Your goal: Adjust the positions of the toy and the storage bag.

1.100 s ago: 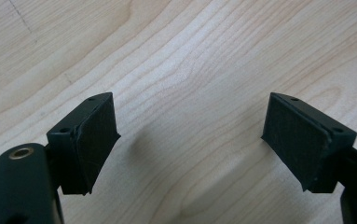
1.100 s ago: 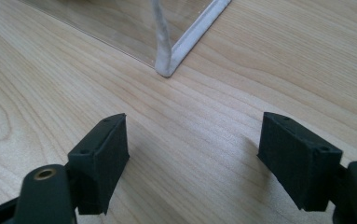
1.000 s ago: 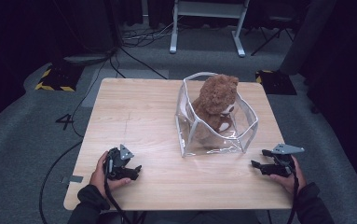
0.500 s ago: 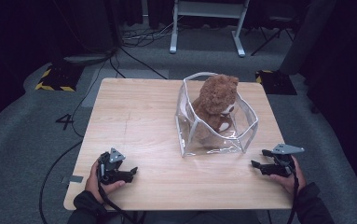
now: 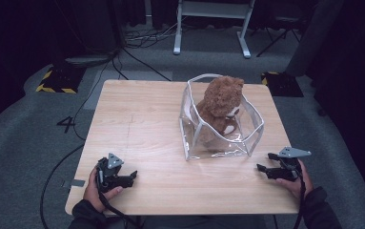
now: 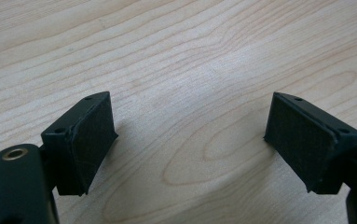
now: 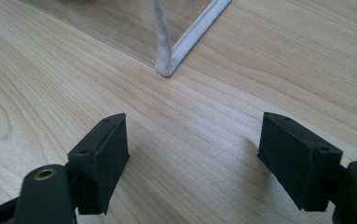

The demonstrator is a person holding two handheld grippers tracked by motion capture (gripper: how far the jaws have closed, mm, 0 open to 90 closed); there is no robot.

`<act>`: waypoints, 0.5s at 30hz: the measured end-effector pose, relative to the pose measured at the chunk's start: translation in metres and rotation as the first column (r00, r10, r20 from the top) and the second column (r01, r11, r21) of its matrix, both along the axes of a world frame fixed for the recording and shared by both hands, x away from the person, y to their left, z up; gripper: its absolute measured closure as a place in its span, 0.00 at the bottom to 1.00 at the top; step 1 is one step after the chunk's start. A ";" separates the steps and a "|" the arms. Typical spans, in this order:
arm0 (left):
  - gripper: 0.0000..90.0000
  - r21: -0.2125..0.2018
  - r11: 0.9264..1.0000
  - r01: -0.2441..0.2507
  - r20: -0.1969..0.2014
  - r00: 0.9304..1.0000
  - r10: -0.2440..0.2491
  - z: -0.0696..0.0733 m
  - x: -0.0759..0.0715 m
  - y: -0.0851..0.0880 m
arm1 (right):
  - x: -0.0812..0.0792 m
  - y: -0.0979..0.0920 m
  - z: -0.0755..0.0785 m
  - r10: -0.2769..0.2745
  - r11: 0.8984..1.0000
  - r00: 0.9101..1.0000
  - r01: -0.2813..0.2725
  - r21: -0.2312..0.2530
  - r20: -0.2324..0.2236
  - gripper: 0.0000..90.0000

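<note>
On the table, left gripper (image 5: 131, 177): held in the person's left hand (image 5: 96, 188) near the front left corner of the wooden table (image 5: 137, 124); its jaws stand wide apart with nothing but bare wood between them.
Left gripper's own view: both black pads (image 6: 90, 140) hover just over the wood grain; the bases of the jaws are cut off by the bottom edge, and no other thing lies ahead of them.
Right gripper (image 5: 261, 168): held in the person's right hand (image 5: 297, 183) near the front right edge, jaws spread and holding nothing; a grey three-cornered plate (image 5: 294, 152) sits on top of it.
Clear bag (image 5: 220, 143): a see-through plastic pouch with white-edged seams, standing open ahead and to the left of the right gripper, and far off to the right of the left gripper; it touches neither.
Bag in right gripper view: its lower corner seam (image 7: 167, 67) lies just ahead of the jaws, apart from them; the rest of the bag runs off the top edge.
Teddy bear (image 5: 222, 102): brown plush, sitting upright inside the bag; head and shoulders rise above the rim, while the lower body is blurred behind glare on the plastic.
Forearms: dark sleeves cut off at the bottom of the high view.
</note>
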State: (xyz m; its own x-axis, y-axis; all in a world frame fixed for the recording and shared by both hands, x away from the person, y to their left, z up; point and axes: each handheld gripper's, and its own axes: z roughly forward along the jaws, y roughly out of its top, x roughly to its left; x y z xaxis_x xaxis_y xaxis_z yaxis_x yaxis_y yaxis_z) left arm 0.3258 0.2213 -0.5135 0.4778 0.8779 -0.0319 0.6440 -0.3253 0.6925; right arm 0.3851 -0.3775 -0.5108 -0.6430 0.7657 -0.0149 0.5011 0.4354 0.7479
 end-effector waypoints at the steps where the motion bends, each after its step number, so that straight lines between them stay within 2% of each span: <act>1: 0.18 0.000 1.000 0.000 0.000 1.000 0.000 0.000 0.000 0.000 | 0.000 0.000 0.000 0.000 1.000 1.000 0.000 -0.001 0.000 0.27; 6: 0.17 -0.004 1.000 -0.017 0.000 1.000 0.017 0.000 0.000 -0.002 | 0.000 0.000 0.000 0.000 1.000 1.000 0.000 0.000 0.000 0.27; 15: 0.17 -0.002 1.000 -0.016 0.000 1.000 0.016 0.000 0.000 -0.002 | 0.000 0.000 0.000 0.000 1.000 1.000 0.000 -0.001 0.001 0.27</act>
